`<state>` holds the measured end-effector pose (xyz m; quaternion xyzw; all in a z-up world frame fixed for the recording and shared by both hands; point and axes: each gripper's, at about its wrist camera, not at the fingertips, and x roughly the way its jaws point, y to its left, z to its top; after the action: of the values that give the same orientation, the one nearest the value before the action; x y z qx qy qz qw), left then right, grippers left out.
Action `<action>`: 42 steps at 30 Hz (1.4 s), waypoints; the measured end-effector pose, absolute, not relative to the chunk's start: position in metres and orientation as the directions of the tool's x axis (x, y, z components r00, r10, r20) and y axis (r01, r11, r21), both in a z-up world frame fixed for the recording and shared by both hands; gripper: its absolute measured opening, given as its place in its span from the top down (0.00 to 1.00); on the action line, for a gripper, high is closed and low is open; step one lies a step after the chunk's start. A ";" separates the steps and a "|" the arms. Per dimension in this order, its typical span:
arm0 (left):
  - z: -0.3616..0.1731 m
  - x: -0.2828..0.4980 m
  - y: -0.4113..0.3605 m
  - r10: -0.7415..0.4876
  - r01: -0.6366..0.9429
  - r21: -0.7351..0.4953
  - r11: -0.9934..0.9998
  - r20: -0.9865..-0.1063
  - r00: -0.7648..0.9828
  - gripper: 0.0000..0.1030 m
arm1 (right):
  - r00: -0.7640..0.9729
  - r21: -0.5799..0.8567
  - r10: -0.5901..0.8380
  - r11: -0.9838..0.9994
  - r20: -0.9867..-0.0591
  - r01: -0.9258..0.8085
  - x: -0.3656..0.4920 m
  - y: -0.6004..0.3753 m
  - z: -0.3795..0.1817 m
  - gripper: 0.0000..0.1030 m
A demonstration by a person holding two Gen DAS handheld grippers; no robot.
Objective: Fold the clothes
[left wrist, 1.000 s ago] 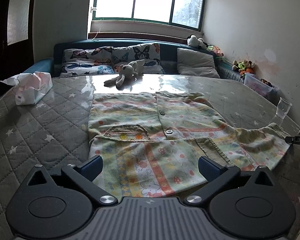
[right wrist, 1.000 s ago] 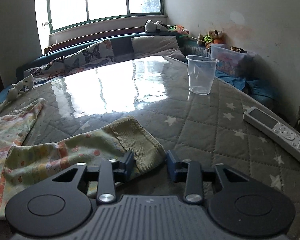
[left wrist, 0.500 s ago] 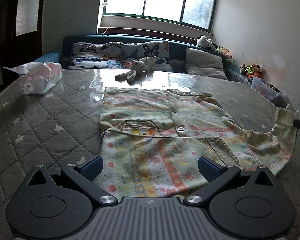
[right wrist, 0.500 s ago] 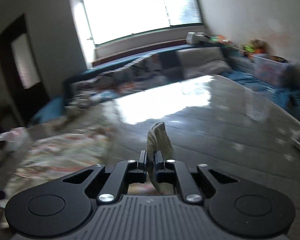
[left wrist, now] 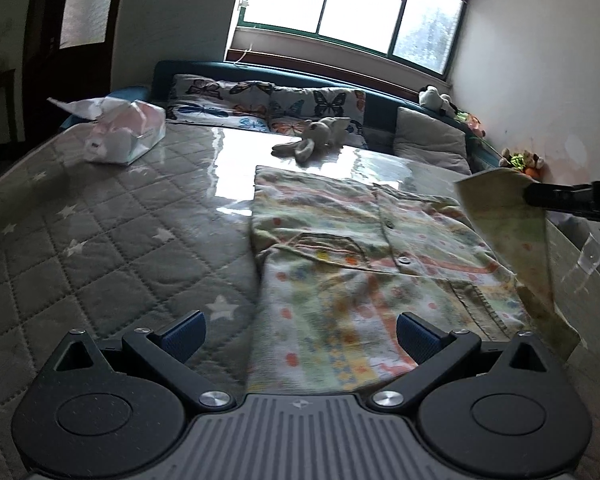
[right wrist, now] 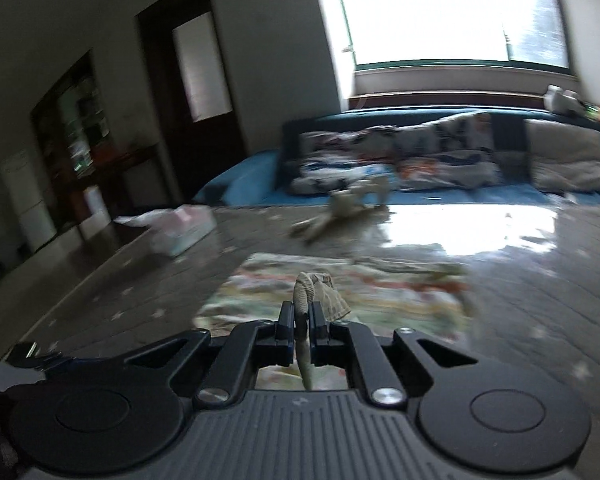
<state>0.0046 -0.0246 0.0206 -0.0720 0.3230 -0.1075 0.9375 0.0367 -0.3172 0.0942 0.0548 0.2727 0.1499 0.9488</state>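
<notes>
Shirt lies lengthwise, collar far; my right gripper pinches its lifted sleeve; my left gripper is spread, empty.

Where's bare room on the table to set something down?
Free: grey quilted star-print cover between the pink tissue pack and the patterned shirt. Crowded: right side, where the right gripper lifts the sleeve beside a clear plastic cup.

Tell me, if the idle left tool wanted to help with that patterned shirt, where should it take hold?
Probably the shirt's bottom hem, which lies flat between the open left tool's fingers. Come in low from the near side so one finger slides under the edge. The right tool already pinches the sleeve and lifts it over the body, so that side is taken.
</notes>
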 end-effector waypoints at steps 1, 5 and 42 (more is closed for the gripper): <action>0.020 0.005 -0.022 -0.246 0.150 -0.207 0.967 -0.591 0.768 0.00 | 0.799 0.178 0.325 0.946 -0.506 -0.272 0.040 -0.309 0.093 0.94; 0.018 0.005 -0.014 -0.237 0.130 -0.219 0.967 -0.593 0.769 0.00 | 0.769 0.169 0.368 0.929 -0.522 -0.329 0.050 -0.279 0.086 0.94; 0.030 0.052 -0.077 -0.269 0.238 -0.134 0.962 -0.609 0.746 0.00 | 0.681 0.122 0.237 0.969 -0.692 -0.213 0.005 -0.362 0.027 0.66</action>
<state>0.0520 -0.0768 0.0299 -0.0239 0.3296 -0.1357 0.9340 0.0050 -0.3615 0.0268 0.0158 0.3797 0.1229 0.9168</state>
